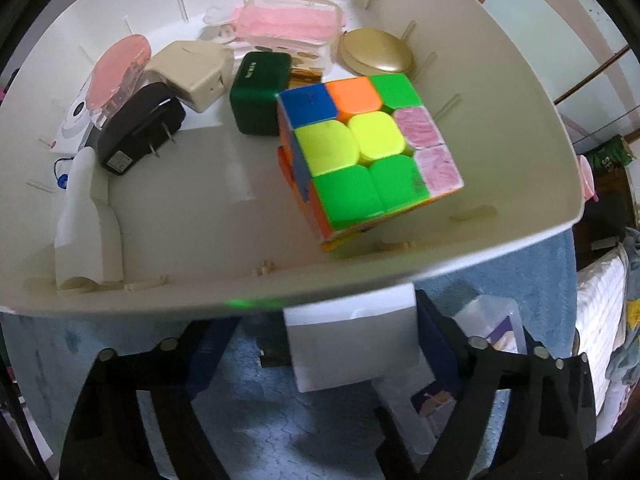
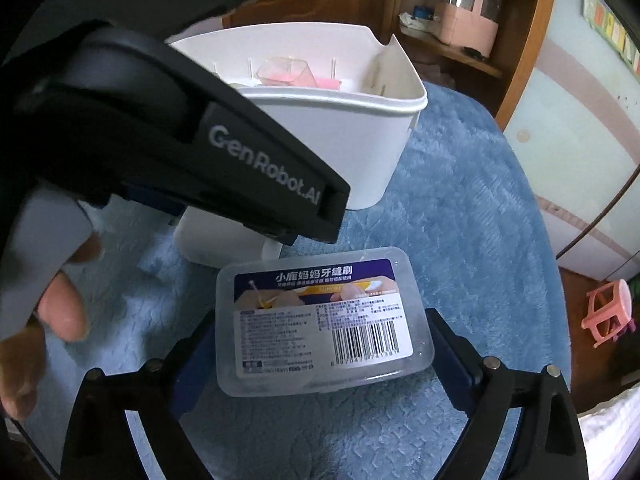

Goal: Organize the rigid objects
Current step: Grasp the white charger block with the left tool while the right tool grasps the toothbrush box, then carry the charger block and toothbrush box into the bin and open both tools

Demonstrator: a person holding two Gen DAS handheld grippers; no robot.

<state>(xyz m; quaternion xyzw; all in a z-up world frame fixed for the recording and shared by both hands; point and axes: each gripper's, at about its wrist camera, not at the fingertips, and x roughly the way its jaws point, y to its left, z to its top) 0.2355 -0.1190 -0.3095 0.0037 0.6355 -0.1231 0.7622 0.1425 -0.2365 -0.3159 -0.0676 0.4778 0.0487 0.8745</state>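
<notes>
The right hand-held gripper point(image 2: 320, 354) stands wide open around a clear plastic box point(image 2: 324, 322) on the blue blanket point(image 2: 460, 220) — pads not pressing it. The left hand-held gripper point(image 1: 320, 356), open, has a white block point(image 1: 356, 340) between its fingers, beside the white bin point(image 1: 500, 92) — cube point(image 1: 368, 156) inside.
</notes>
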